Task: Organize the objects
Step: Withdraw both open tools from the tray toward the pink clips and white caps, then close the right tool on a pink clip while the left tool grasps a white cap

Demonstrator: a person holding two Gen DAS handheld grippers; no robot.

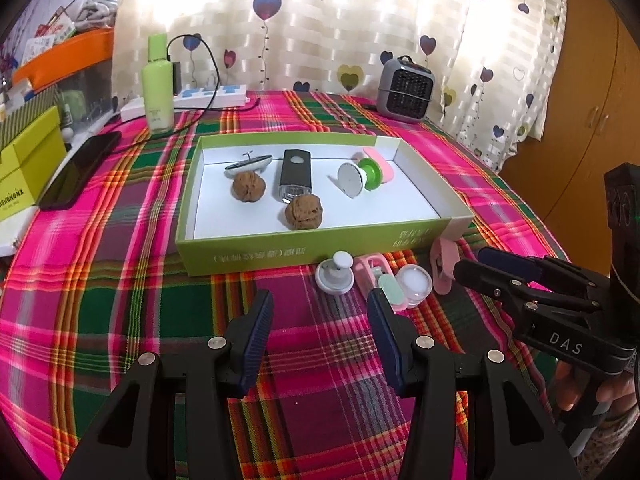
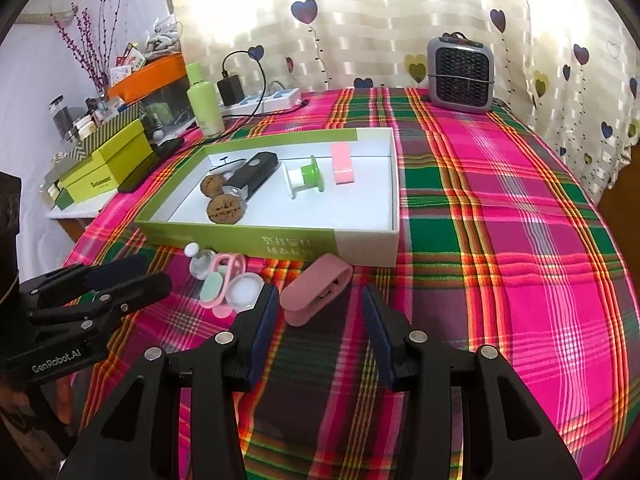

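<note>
"DAS" on right hand-held gripper (image 1: 492, 268); "GenRobot.AI" on left hand-held gripper (image 2: 132, 272).

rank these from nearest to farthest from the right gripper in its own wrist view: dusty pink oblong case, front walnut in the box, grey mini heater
1. Dusty pink oblong case, on the cloth just ahead of the right gripper.
2. Front walnut, inside the green box, left of centre.
3. Grey mini heater, at the table's far edge by the curtain.

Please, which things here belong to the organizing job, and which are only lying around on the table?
Belonging to the job:
green box
two walnuts inside it
black device inside it
pink case, outside the box
small clear jar, outside the box

Only lying around:
grey heater
green bottle
power strip
black phone
</note>
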